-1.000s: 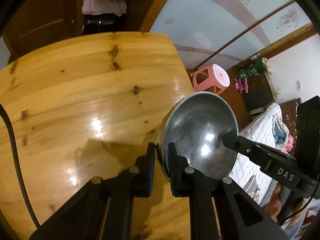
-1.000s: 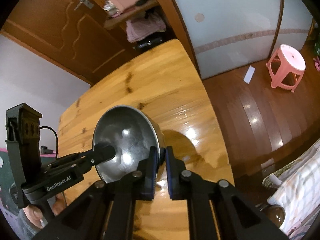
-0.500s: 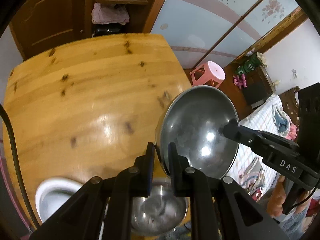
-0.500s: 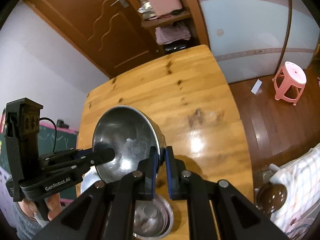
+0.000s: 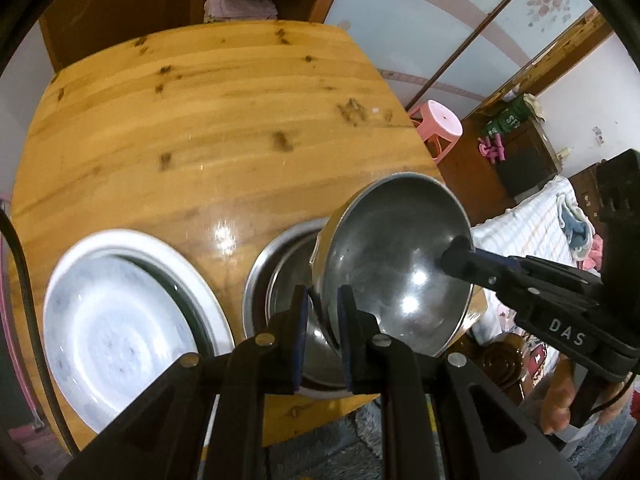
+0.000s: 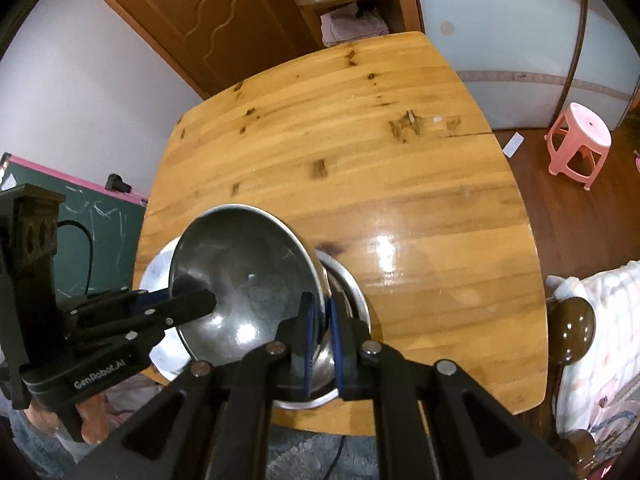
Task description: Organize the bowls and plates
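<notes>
A large steel bowl (image 5: 396, 256) hangs tilted between both grippers. My left gripper (image 5: 322, 316) is shut on its near-left rim; my right gripper (image 6: 318, 326) is shut on the opposite rim and shows in the left wrist view (image 5: 460, 254). The bowl also shows in the right wrist view (image 6: 244, 276), with the left gripper (image 6: 200, 304) on its far rim. Under it a steel bowl (image 5: 276, 276) rests on the wooden table (image 5: 224, 128) near the front edge; it also shows in the right wrist view (image 6: 352, 292). A white plate (image 5: 116, 320) lies to its left.
A pink stool (image 6: 580, 144) stands on the floor to the right of the table. A bed (image 5: 536, 220) and a round wooden bedpost knob (image 6: 572, 324) lie close to the table's right front corner. A green chalkboard (image 6: 92, 220) is at the left.
Both grippers pulled the held bowl back toward the table's front edge. The white plate and the steel bowl on the table have come fully into view below it.
</notes>
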`<state>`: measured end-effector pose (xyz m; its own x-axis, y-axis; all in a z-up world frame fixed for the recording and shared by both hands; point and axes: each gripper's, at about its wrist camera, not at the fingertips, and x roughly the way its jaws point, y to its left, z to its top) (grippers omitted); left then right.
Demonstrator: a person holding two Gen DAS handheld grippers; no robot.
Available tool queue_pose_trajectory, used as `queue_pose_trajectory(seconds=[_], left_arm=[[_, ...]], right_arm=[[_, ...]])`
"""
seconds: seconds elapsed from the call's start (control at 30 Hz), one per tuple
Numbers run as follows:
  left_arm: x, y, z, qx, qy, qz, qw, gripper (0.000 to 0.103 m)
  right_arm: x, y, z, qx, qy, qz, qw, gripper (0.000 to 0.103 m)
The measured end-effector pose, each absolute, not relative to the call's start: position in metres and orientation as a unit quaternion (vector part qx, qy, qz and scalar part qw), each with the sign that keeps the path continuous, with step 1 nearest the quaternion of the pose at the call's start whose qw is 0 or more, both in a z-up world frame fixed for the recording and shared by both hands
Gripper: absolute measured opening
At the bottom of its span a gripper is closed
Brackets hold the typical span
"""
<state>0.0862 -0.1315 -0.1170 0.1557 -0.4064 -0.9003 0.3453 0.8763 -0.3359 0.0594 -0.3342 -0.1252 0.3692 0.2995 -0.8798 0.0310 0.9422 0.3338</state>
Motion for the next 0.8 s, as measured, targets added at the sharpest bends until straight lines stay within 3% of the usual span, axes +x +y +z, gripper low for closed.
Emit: queue_pose_trajectory(seconds=[0.8], left_arm=[[0.071,-0.128,-0.15,-0.023,0.611,-0.224,0.759,0.013]], right_arm=[[0.052,-0.318,-0.157,0.136,0.568,0.065,0.809,0.008]])
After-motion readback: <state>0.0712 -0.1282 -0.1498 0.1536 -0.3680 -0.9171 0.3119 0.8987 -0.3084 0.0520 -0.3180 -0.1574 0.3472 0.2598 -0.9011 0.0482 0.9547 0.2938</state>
